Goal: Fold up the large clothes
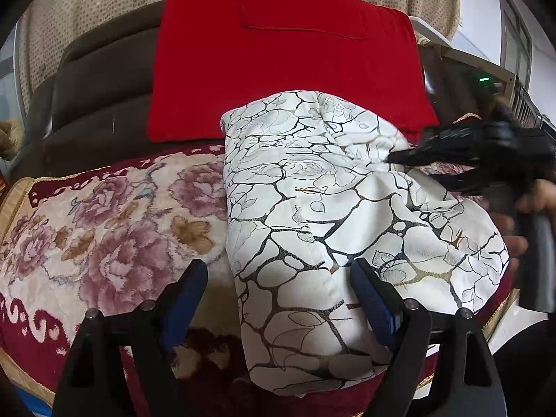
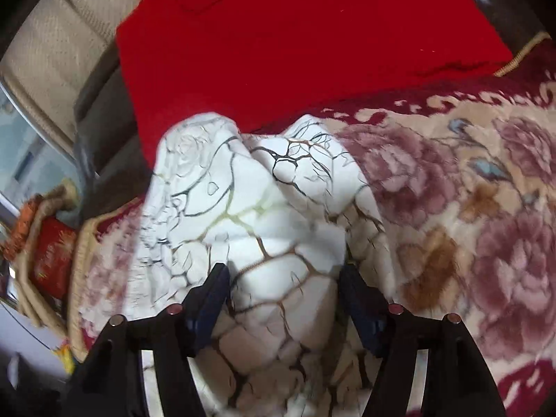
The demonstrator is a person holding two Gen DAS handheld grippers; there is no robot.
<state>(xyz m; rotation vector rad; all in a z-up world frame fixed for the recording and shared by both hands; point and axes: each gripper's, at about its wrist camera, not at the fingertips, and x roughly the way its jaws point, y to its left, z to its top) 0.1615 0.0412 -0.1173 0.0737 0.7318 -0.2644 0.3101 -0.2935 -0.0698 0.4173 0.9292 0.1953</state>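
Setting: a sofa [image 1: 87, 80] covered by a floral blanket [image 1: 104, 215], with a red cloth [image 1: 278, 69] spread flat behind it.
Garment: a white garment [image 1: 312, 215] with a dark crackle pattern lies on the blanket, its far edge overlapping the red cloth.
Garment shape: gathered into a thick, roughly oblong bundle with layers doubled over, but the top is bunched and wrinkled rather than flat.
Left gripper: the left gripper [image 1: 278, 285] hovers at the near end of the bundle, fingers spread wide; the garment's edge sits between them but neither pad presses on it.
Right gripper: the right gripper [image 2: 283, 285] is over the other side of the bundle, fingers spread apart with cloth between them; the view is blurred, and the pads do not appear to pinch the cloth.
Person: fingers of a hand [image 1: 514, 222] show on the right gripper's handle at the edge of the left view.
Done so far: judging by the layers, at least one fold seems made and the garment is compact.
Left to do: the loose, humped top probably needs smoothing or another fold before the bundle counts as tidy.
Risk: the puffy layers may spring open when released.
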